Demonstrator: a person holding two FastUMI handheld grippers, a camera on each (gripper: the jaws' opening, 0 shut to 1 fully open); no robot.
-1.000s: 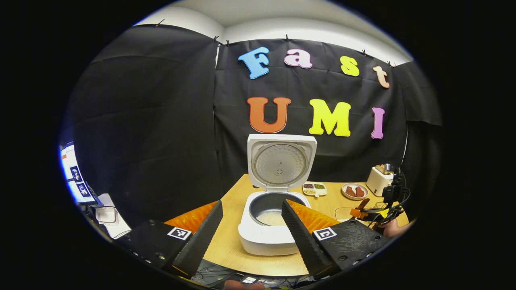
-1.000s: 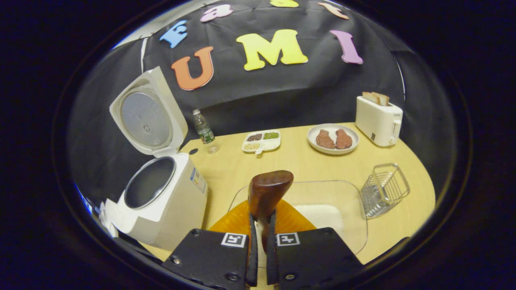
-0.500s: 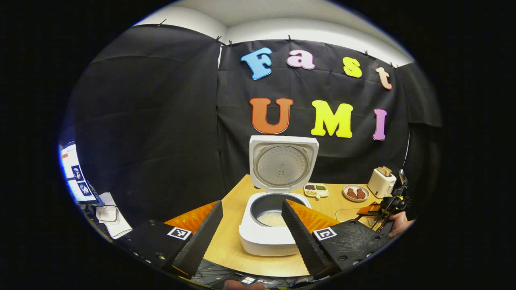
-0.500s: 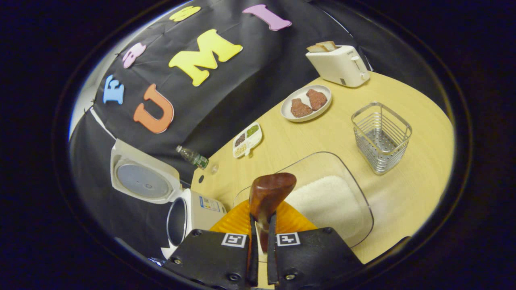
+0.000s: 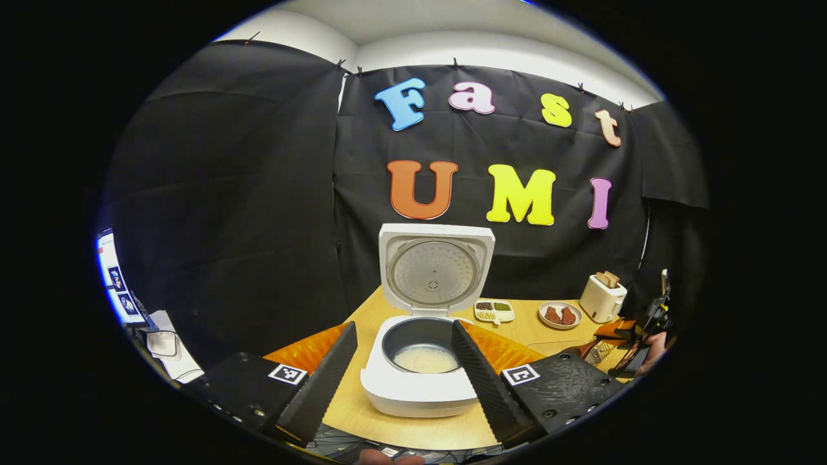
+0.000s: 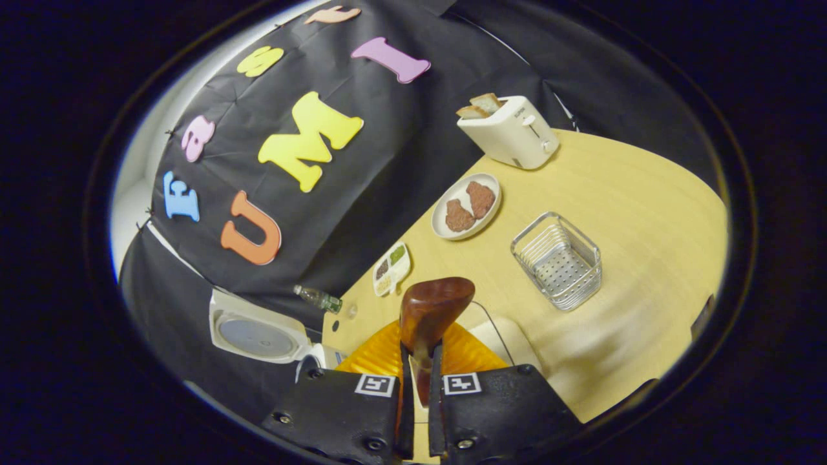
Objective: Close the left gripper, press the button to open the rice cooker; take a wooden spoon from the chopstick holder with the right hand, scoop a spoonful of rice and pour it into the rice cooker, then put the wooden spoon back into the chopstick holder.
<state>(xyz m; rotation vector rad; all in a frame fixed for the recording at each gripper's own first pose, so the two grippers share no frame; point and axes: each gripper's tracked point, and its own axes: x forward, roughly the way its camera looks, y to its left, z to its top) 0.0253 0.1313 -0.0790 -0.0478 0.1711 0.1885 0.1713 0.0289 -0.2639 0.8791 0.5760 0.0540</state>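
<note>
The white rice cooker point(image 5: 418, 387) stands open, its lid point(image 5: 434, 271) upright and rice lying in its dark pot point(image 5: 425, 357). My left gripper point(image 5: 404, 378) hovers open in front of it, one finger on each side of the pot. My right gripper point(image 6: 418, 365) is shut on the handle of the dark wooden spoon point(image 6: 431, 309), whose bowl points forward with no rice showing on it. The wire chopstick holder point(image 6: 559, 261) stands empty, ahead and to the right of the spoon. The right gripper point(image 5: 639, 326) also appears far right in the left gripper view, beside the holder point(image 5: 601, 352).
A clear tray of rice point(image 6: 510, 336) lies just under the spoon. Beyond it are a plate of meat point(image 6: 466, 205), a toaster with bread point(image 6: 510, 132), a small divided dish point(image 6: 389, 268) and a bottle point(image 6: 320, 298). The cooker point(image 6: 258, 332) sits far left. The table's edge point(image 6: 701, 310) runs close on the right.
The right gripper has rolled and swung right with the spoon, off the rice tray and toward the wire holder. The left gripper has drifted slightly, still open.
</note>
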